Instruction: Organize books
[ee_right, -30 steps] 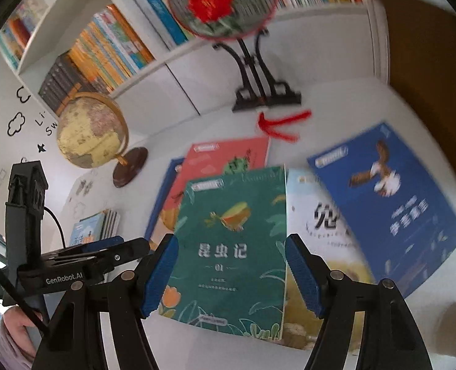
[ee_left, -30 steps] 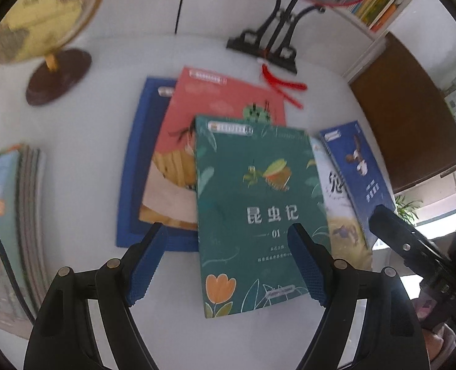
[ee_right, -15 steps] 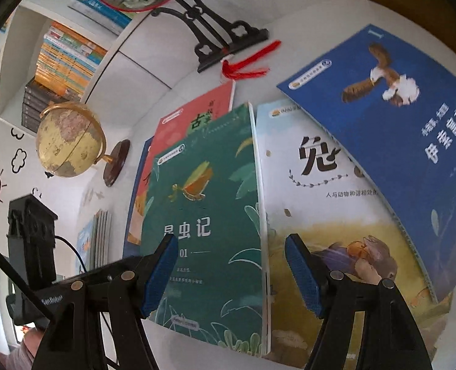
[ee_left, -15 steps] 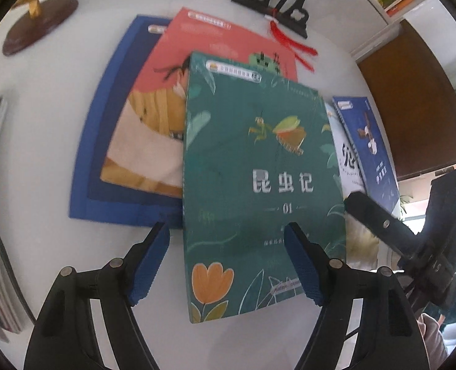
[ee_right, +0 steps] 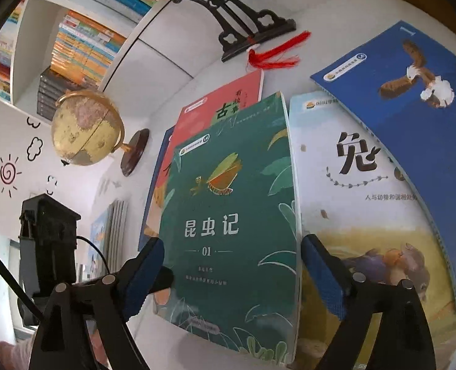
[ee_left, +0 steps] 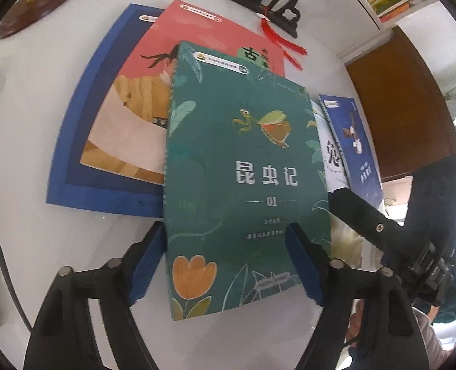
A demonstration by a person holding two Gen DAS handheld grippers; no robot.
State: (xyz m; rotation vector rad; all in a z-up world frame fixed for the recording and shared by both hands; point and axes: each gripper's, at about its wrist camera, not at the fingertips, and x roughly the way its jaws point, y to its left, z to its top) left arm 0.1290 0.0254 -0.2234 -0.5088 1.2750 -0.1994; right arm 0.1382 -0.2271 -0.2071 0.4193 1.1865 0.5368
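A green book (ee_left: 246, 178) with a mantis on its cover lies on top of overlapping books on the white table (ee_left: 36, 240). My left gripper (ee_left: 228, 259) is low over its near end, jaws closing. One finger is at the book's left edge and the other rests over the cover, with no grip seen. In the right wrist view my right gripper (ee_right: 234, 274) straddles the same green book (ee_right: 234, 203), jaws opening. Its fingers stand just outside both long edges. A red book (ee_left: 154, 117) and a dark blue book (ee_left: 83, 154) lie beneath.
A white rabbit book (ee_right: 366, 185) and a blue eagle book (ee_right: 428, 108) lie to the right. A globe (ee_right: 86, 126), a black fan stand (ee_right: 252, 27) with a red tassel (ee_right: 274, 58) and a bookshelf (ee_right: 73, 49) are behind. A book stack (ee_right: 113, 231) is at the left.
Both grippers have come down close over the green book. The left jaws have narrowed. The right jaws have widened from inside the cover to outside its edges.
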